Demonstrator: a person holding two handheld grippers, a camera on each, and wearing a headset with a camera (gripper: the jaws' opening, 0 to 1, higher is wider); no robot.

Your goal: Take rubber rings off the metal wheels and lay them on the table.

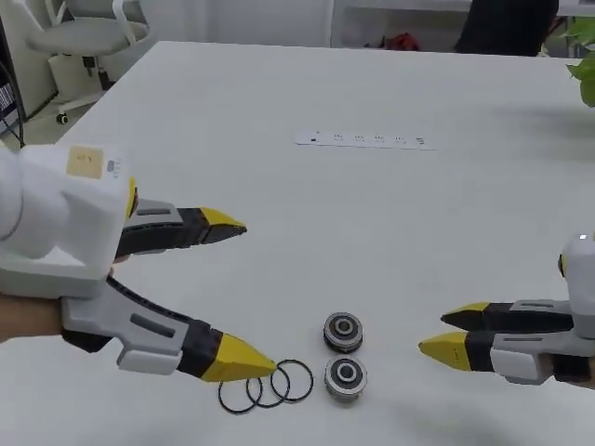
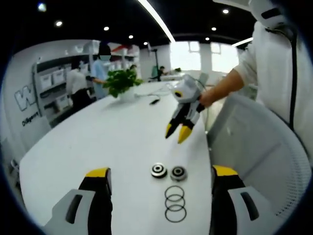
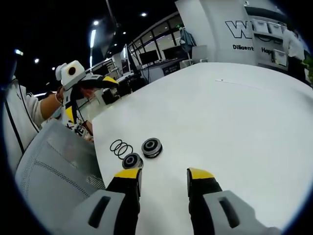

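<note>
Two small metal wheels (image 1: 343,331) (image 1: 346,376) lie side by side on the white table (image 1: 372,232), near its front edge. Three thin black rubber rings (image 1: 270,388) lie overlapping in a row just left of the nearer wheel. My left gripper (image 1: 246,297) is open wide, its lower fingertip right above the rings and nothing between the jaws. In the left gripper view the wheels (image 2: 178,172) and the rings (image 2: 175,201) lie ahead of the jaws. My right gripper (image 1: 435,333) hovers right of the wheels, open by a narrow gap, holding nothing. The right gripper view has the wheels (image 3: 152,147) and rings (image 3: 121,148) ahead.
A flat white power strip (image 1: 367,140) lies farther back on the table. An office chair (image 1: 88,37) stands beyond the far left corner, and a green plant (image 1: 586,65) at the far right. A mesh chair back (image 2: 264,161) is near the table's front edge.
</note>
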